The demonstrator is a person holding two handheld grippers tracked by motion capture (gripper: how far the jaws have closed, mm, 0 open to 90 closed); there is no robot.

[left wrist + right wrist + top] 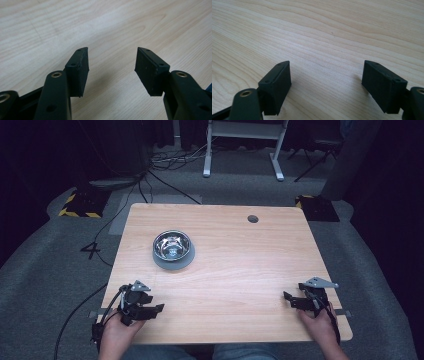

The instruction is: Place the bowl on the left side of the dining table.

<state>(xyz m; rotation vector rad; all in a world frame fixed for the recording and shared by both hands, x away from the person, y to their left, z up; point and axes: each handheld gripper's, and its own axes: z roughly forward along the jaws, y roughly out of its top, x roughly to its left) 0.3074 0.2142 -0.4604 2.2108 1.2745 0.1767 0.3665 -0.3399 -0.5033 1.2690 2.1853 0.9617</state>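
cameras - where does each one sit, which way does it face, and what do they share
High view: above the person's side, looking forward and down on the wooden table and metal bowl; both hands show, with the left gripper and right gripper.
Left gripper view: rides the left gripper, looking along its open jaws at bare tabletop.
Right gripper view: rides the right gripper, jaws open, over bare tabletop.
Shared: all three show the same wood-grain table.
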